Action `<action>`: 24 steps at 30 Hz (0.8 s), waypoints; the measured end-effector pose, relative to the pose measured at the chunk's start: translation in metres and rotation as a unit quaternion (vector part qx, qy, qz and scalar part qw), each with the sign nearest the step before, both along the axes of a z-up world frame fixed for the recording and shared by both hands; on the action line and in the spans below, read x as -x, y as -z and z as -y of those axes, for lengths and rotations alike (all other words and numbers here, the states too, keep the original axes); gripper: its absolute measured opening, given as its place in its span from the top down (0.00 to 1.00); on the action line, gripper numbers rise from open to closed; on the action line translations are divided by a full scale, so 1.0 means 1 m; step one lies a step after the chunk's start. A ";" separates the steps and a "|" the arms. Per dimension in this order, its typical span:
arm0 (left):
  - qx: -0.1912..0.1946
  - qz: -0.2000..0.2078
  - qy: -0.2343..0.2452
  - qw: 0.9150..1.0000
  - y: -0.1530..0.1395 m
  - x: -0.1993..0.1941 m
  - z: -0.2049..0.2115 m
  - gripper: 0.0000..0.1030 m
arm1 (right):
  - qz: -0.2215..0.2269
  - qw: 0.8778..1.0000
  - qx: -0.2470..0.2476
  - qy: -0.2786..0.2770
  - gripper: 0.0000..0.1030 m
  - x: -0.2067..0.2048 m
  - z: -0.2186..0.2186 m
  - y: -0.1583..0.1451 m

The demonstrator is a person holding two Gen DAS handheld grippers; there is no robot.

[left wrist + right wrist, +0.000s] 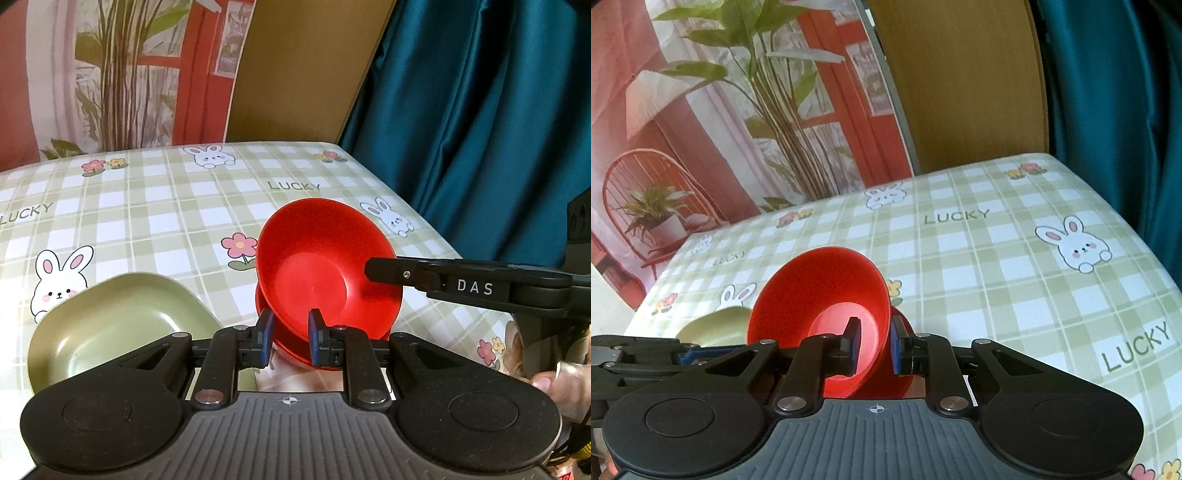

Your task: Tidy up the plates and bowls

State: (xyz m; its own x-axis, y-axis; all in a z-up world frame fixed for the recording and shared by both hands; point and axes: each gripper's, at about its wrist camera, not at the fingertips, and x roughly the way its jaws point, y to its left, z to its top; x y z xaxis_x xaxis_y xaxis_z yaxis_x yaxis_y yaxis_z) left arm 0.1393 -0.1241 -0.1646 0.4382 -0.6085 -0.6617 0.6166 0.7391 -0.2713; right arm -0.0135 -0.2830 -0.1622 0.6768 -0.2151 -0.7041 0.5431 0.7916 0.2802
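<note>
A red bowl (pixel 325 269) is tilted above a red plate (pixel 291 349) on the checked tablecloth. My right gripper (pixel 874 345) is shut on the red bowl's rim (pixel 820 306), one finger inside and one outside; its finger (pixel 391 275) reaches in from the right in the left wrist view. My left gripper (pixel 290 338) has its fingers on either side of the near rim of the red plate, and I cannot tell if they press on it. A green dish (pixel 122 328) sits to the left, also showing in the right wrist view (pixel 716 326).
The table (pixel 155 206) has a green plaid cloth with bunnies. A teal curtain (pixel 480 129) hangs at the right, past the table edge. A brown board (pixel 303 70) and a printed backdrop stand behind the table.
</note>
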 end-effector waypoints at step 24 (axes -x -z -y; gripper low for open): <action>-0.002 -0.002 -0.020 1.000 -0.002 -0.009 -0.009 0.74 | -0.008 1.000 -0.004 0.006 0.80 0.005 0.008 0.008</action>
State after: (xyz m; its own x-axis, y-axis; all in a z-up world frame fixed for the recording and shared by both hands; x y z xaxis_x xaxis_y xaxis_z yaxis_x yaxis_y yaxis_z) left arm 0.1487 -0.1147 -0.1626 0.4593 -0.5879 -0.6659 0.5853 0.7642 -0.2710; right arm -0.0181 -0.2908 -0.1697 0.6625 -0.2177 -0.7167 0.5574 0.7825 0.2776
